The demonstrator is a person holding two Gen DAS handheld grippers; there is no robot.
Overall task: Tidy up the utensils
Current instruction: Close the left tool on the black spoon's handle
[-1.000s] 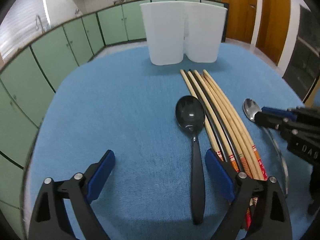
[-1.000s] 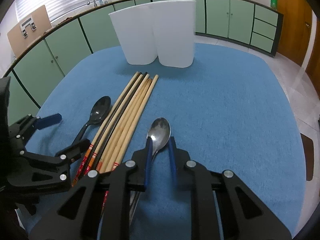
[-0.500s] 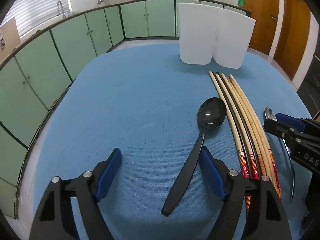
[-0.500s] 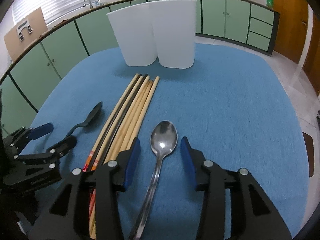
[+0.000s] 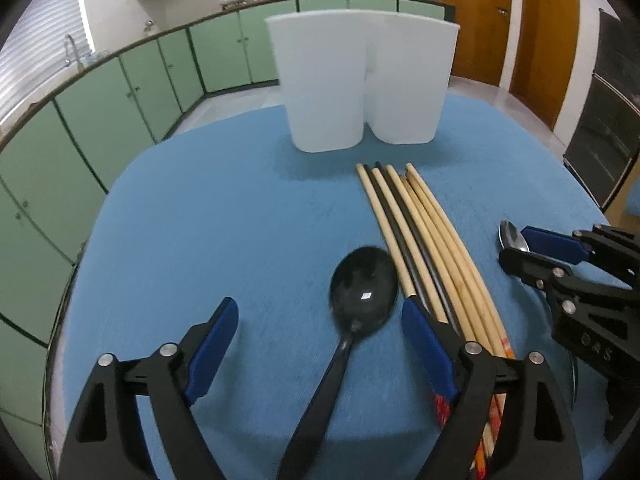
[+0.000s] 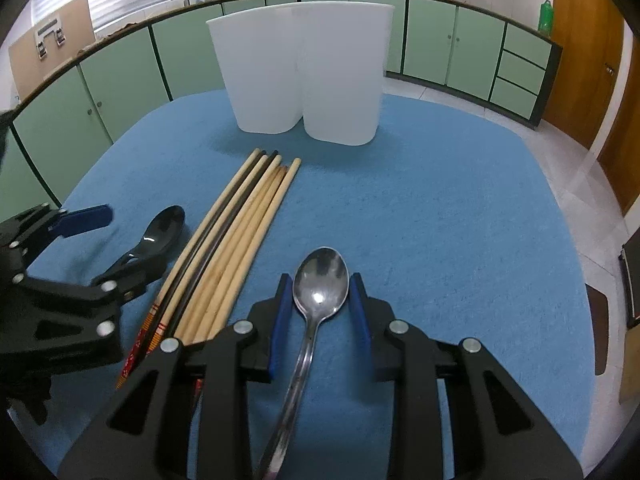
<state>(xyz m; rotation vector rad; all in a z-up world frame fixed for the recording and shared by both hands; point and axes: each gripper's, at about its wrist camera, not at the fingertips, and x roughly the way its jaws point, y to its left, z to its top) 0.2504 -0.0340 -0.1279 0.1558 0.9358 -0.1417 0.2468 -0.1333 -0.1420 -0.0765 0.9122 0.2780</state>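
Note:
A black spoon [image 5: 362,292] lies on the blue cloth between the fingers of my left gripper [image 5: 320,334], which is open and astride its handle. A metal spoon [image 6: 320,280] lies between the fingers of my right gripper [image 6: 320,312], which is open with a small gap each side of the bowl. Several wooden and black chopsticks [image 5: 416,236] lie in a bundle between the two spoons; they also show in the right wrist view [image 6: 244,228]. A white two-compartment holder [image 5: 362,80] stands upright at the far side, also seen in the right wrist view [image 6: 304,76].
The round table has a blue cloth [image 6: 440,208]. Green cabinets [image 6: 120,92] run behind it, with wooden doors [image 5: 500,20] at the right. Each gripper shows in the other's view: the right one [image 5: 568,276] and the left one [image 6: 72,264].
My right gripper opened off the metal spoon a second ago and has since narrowed around its bowl. My left gripper swung about and now sits over the black spoon's handle, closer to the bowl.

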